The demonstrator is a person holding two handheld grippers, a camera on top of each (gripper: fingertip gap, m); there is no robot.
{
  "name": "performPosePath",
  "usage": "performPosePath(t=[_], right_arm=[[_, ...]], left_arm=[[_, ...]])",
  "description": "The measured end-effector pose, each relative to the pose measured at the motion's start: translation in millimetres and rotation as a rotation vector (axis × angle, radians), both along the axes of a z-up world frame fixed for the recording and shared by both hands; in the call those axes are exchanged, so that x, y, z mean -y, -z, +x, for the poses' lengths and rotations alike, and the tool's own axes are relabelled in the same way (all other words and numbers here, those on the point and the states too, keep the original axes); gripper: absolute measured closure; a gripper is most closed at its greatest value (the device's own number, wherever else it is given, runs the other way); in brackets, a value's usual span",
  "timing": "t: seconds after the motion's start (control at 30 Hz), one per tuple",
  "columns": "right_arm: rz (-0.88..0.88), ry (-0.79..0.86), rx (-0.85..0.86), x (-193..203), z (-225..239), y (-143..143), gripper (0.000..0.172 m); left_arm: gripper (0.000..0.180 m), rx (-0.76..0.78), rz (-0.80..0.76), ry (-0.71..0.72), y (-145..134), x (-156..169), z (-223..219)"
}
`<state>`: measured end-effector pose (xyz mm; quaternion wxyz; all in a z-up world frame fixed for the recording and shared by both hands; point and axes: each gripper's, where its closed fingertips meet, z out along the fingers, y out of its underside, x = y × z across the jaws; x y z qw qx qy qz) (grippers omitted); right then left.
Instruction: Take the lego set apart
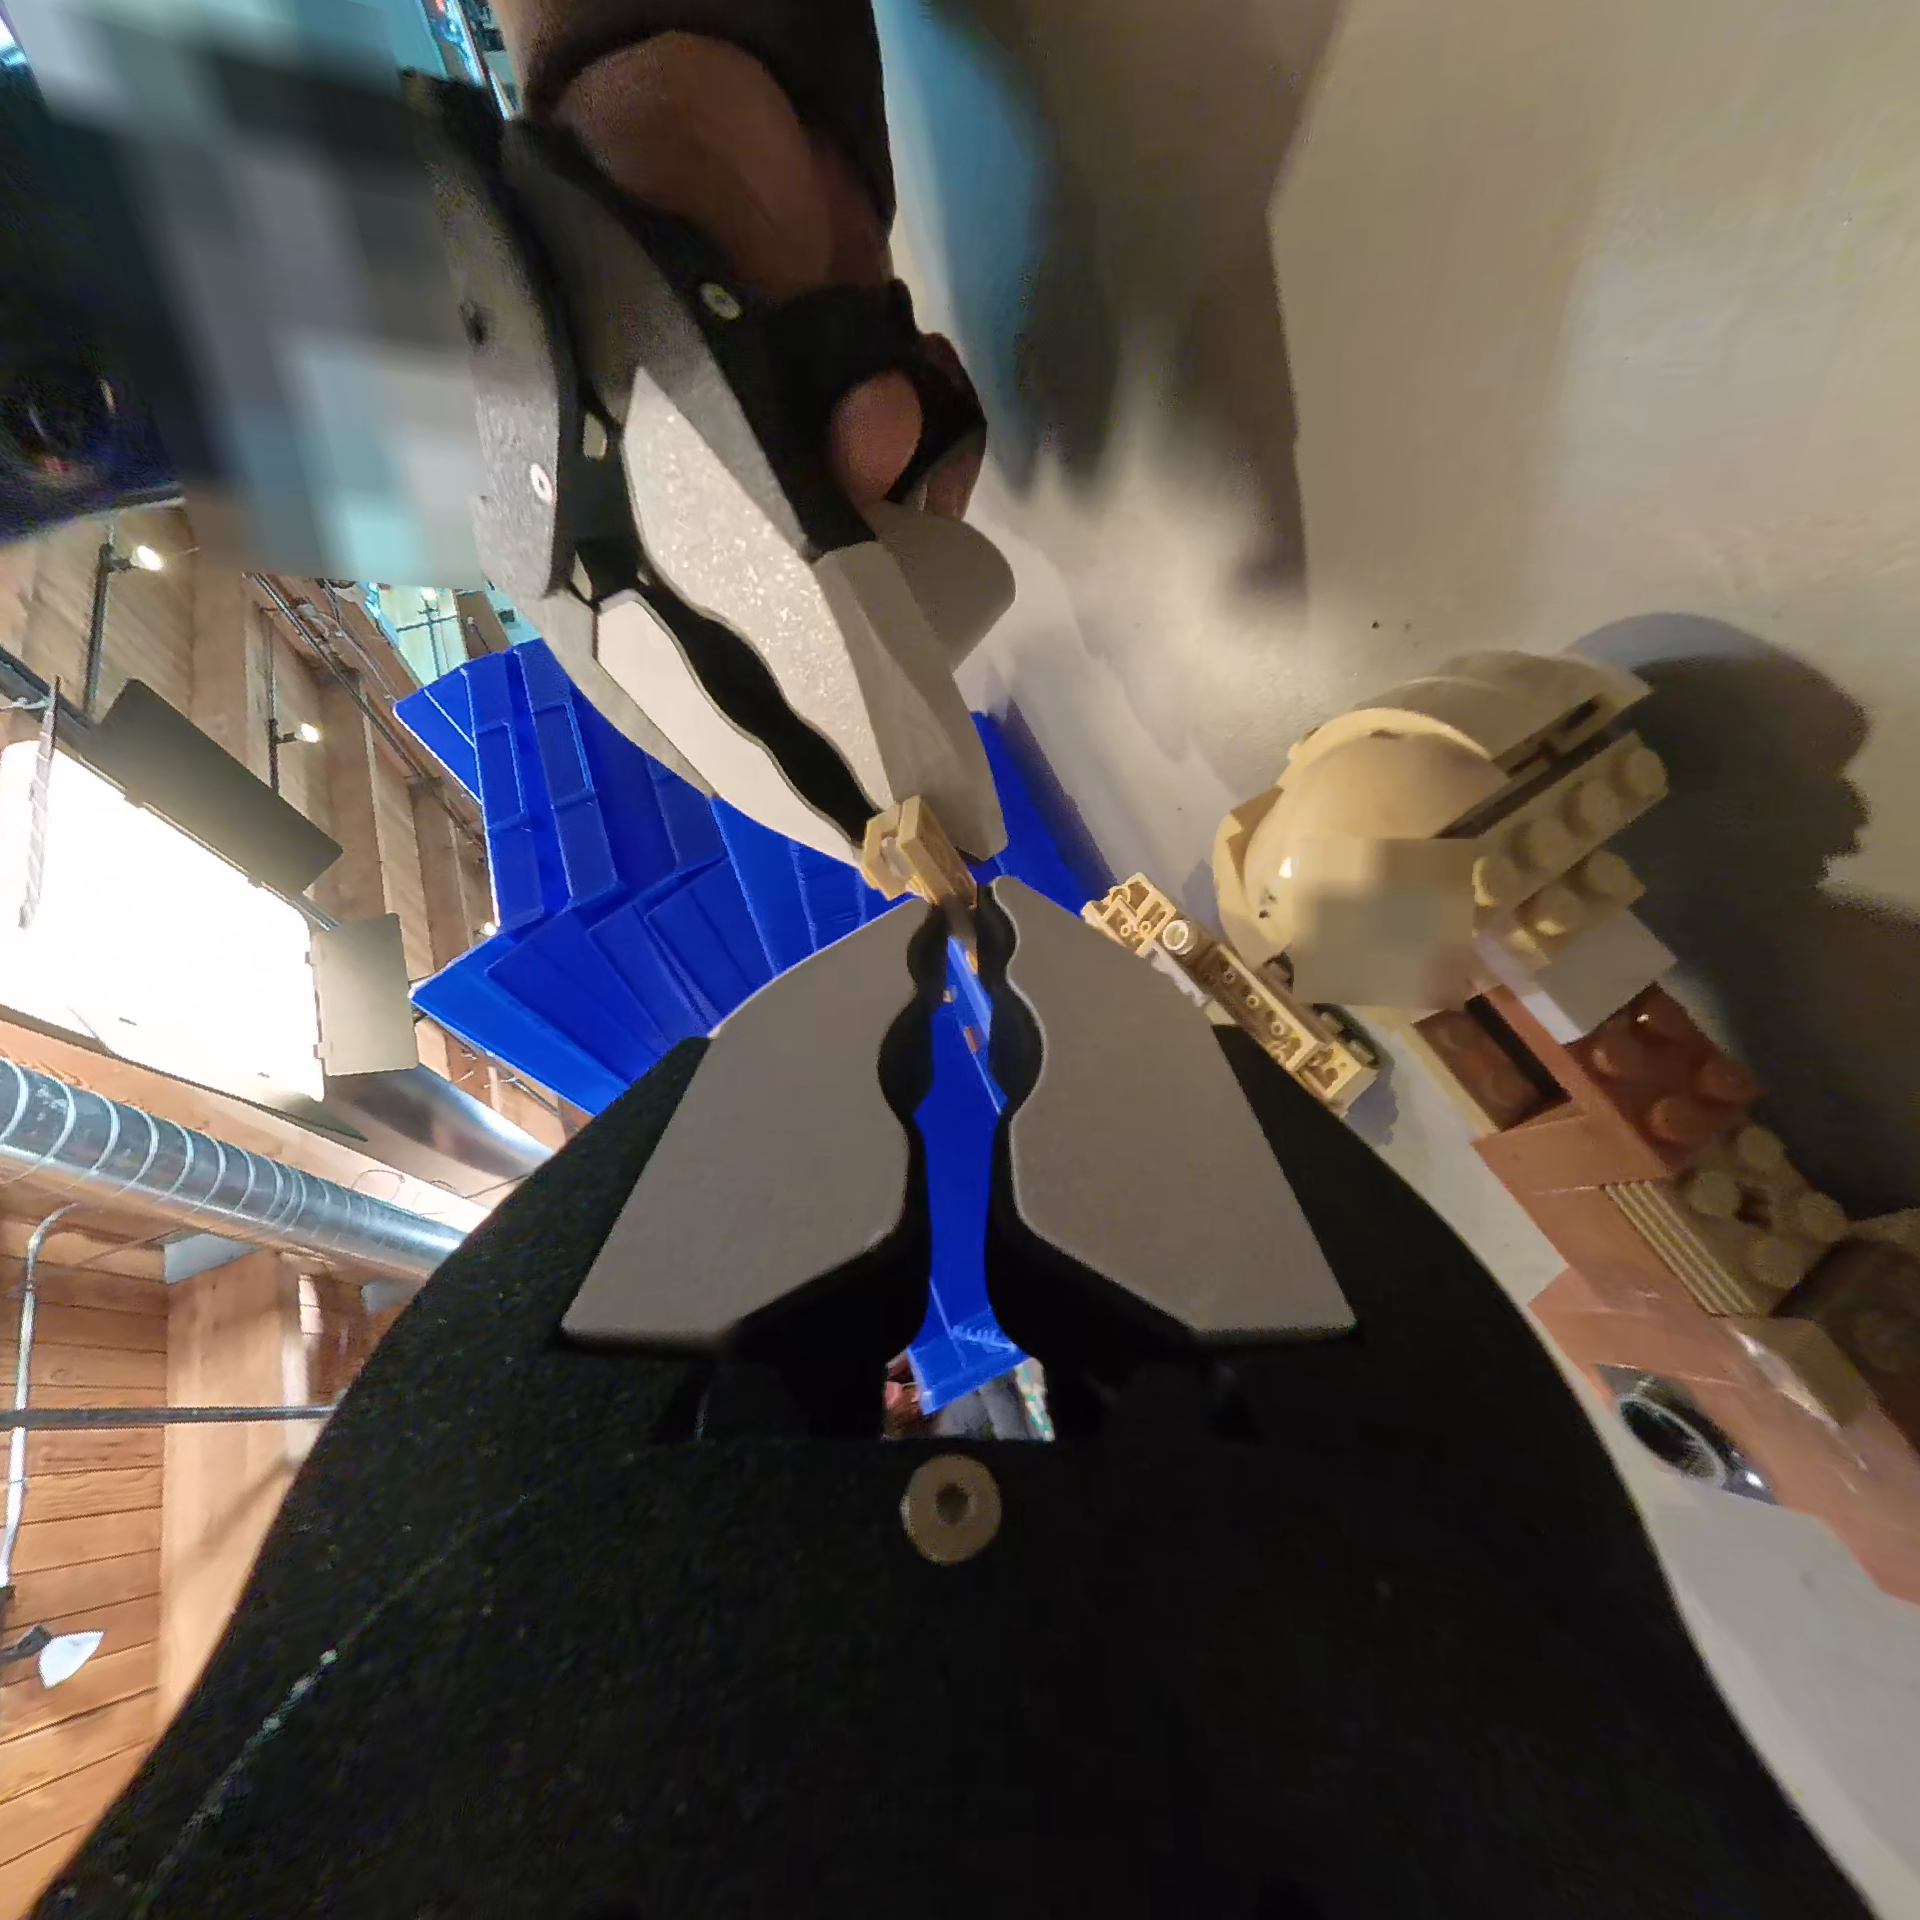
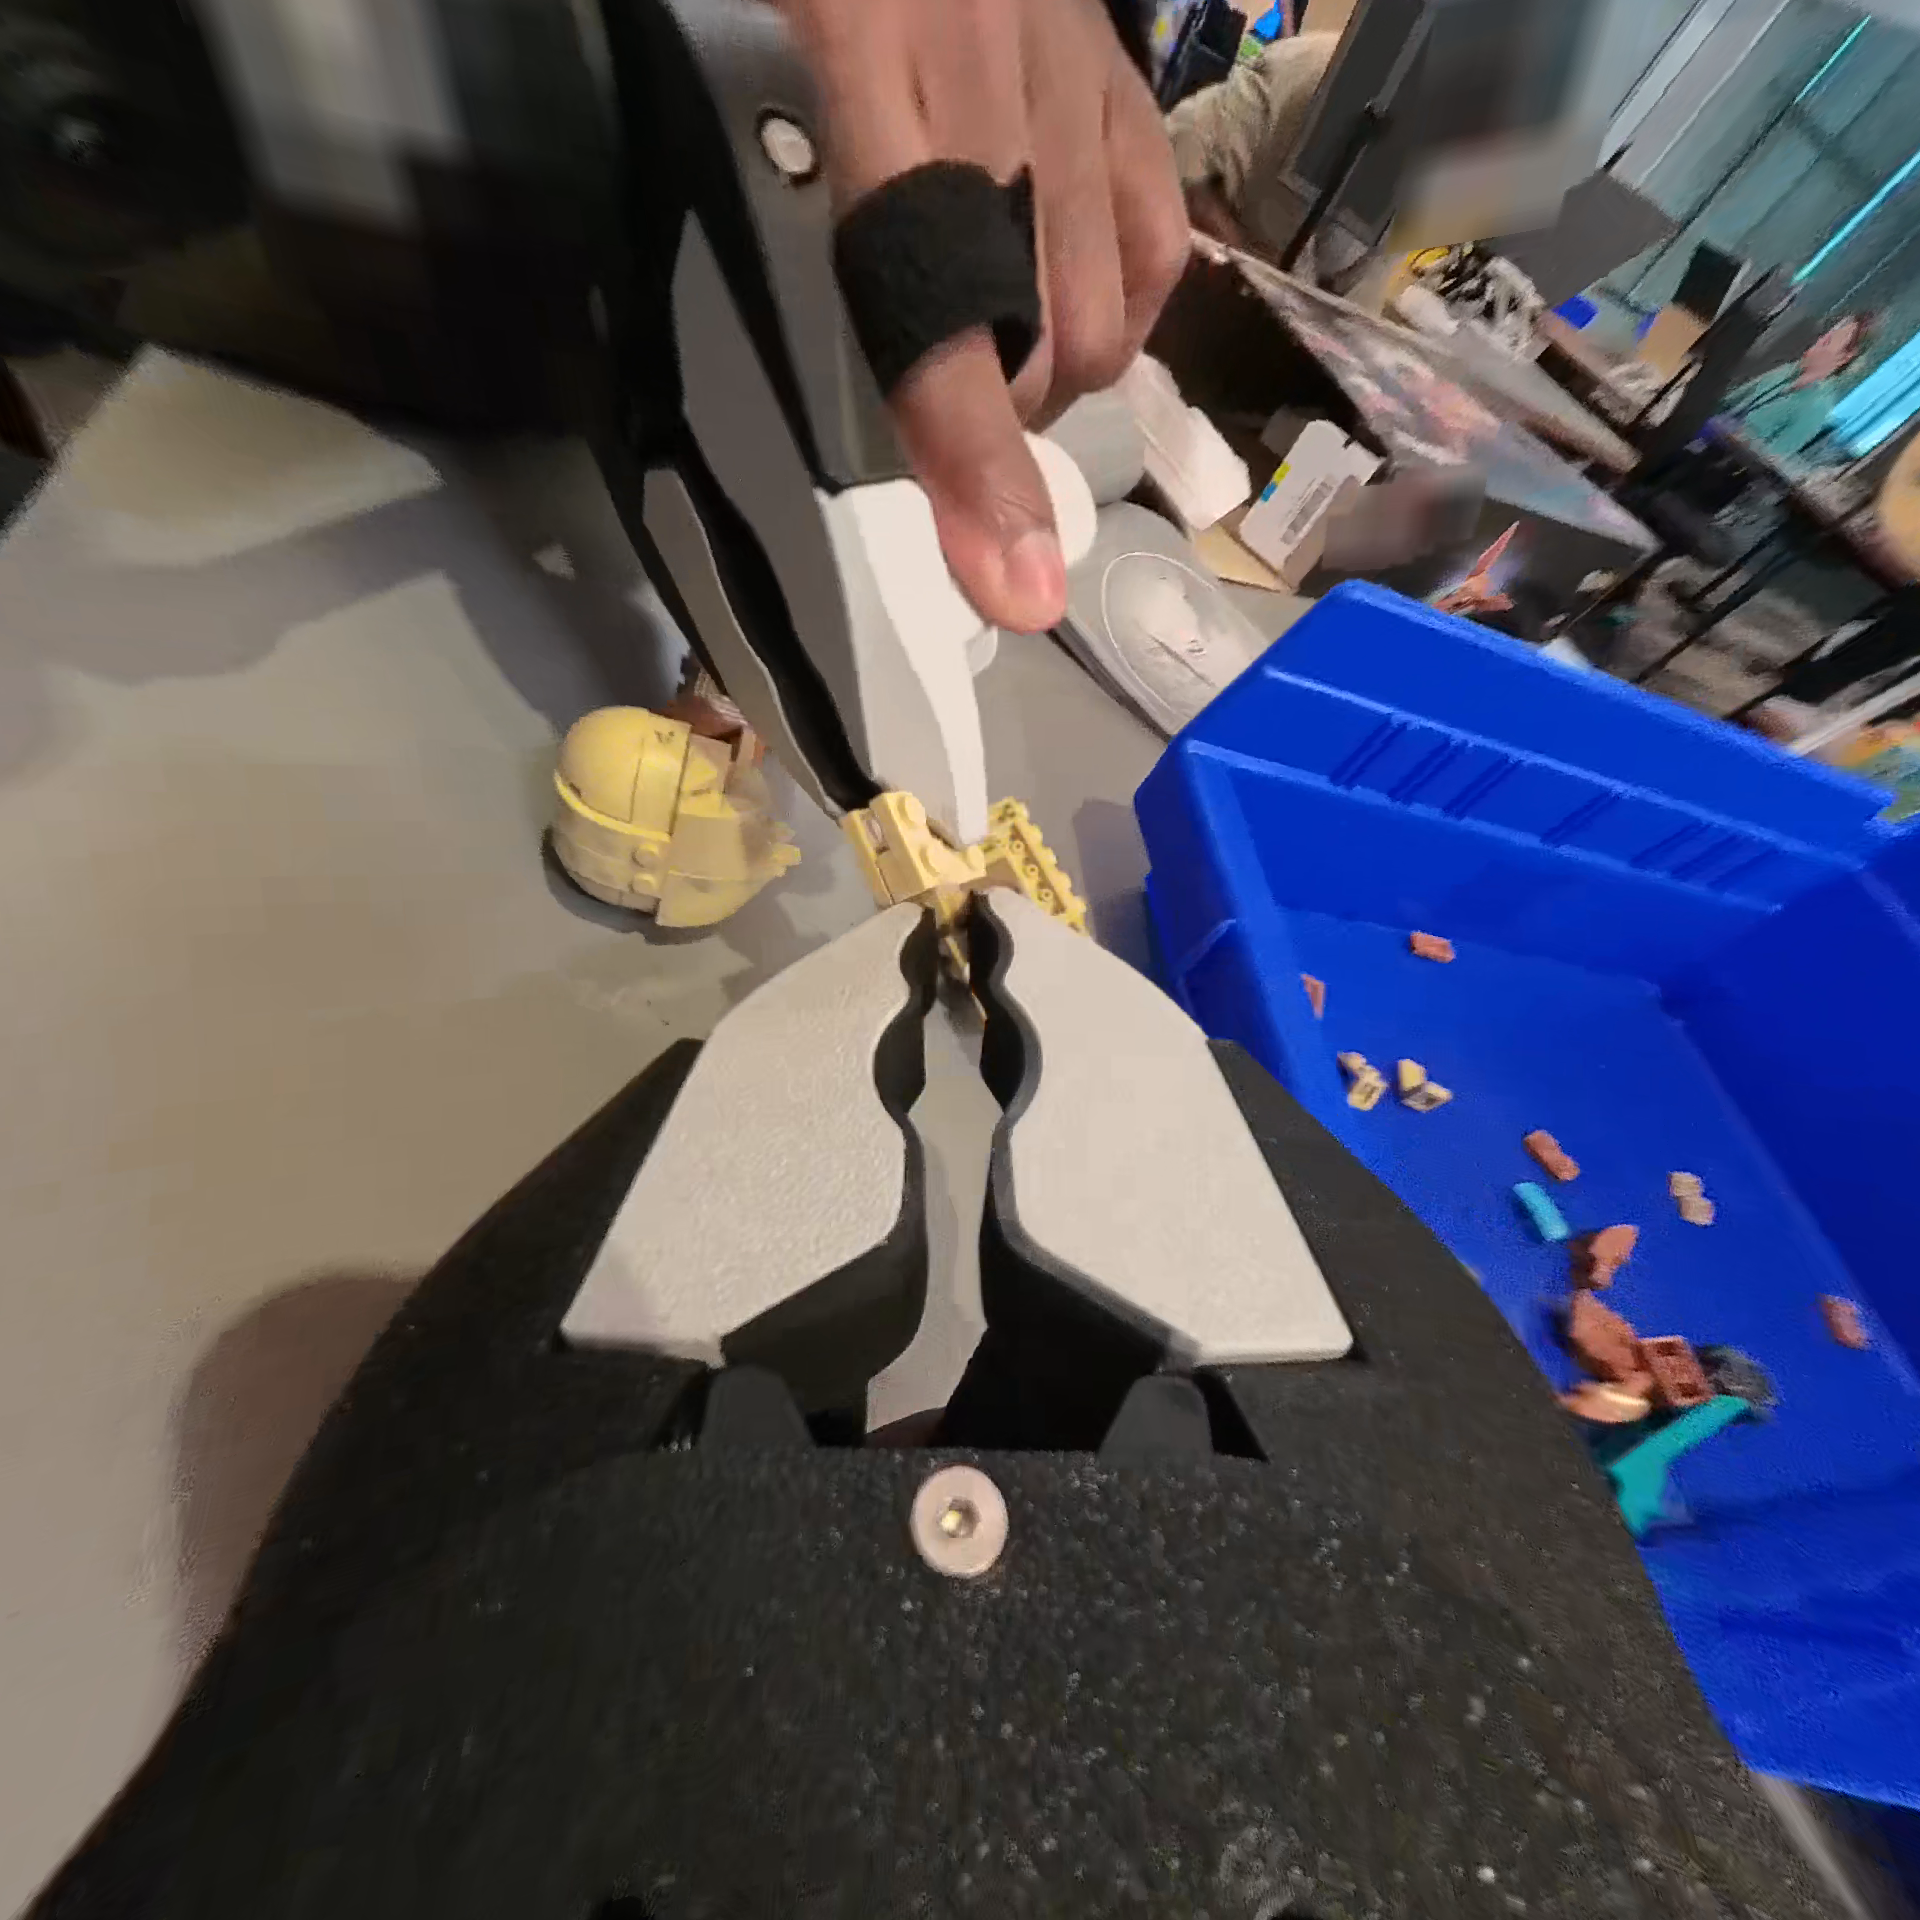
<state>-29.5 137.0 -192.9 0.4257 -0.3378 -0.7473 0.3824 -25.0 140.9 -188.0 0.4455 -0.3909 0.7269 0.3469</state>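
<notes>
A grey tabletop [image 2: 260, 935] carries everything here, and the largest thing on it is a blue plastic bin [image 2: 1558, 831] to the right side in the right wrist view, its floor strewn with small brown, tan and teal brick pieces [image 2: 1600, 1247]. Next in size is a tan domed brick model [image 2: 644, 831] resting on the tabletop, which in the left wrist view joins onto brown bricks [image 1: 1662, 1122]. Just beside it lies a tan studded strip of bricks [image 2: 1039, 862], its long axis running away from the claws toward the bin. Smallest is the little tan brick assembly [image 2: 909, 852], lifted off the tabletop and shared between both claws, which meet tip to tip from opposite directions. The right claw [image 2: 958, 920] is pinched on a thin tan tab at the assembly's near end, pads pressing on both sides. The left claw [image 1: 961, 920] is likewise pinched on the assembly's other end, which juts just past its fingertips. Neither hand is nearer; the piece's long axis runs roughly from one claw to the other.
</notes>
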Motion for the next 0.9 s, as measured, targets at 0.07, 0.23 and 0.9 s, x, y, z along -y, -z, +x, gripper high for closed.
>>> performPosePath(t=[0.07,0.23,0.9], right_arm=[[-0.094,-0.016,0.050,1,1,1,0.166],[-0.116,0.072,0.031,-16,-3,-3,0.168],[0.590,0.433,-0.240,-70,-10,-26,0.167]], left_arm=[[0.176,-0.023,0.009,0.006,1,1,1],[0.176,0.049,-0.035,-0.001,0,1,3],[0.175,0.527,-0.275,-0.422,9,-38,-37]])
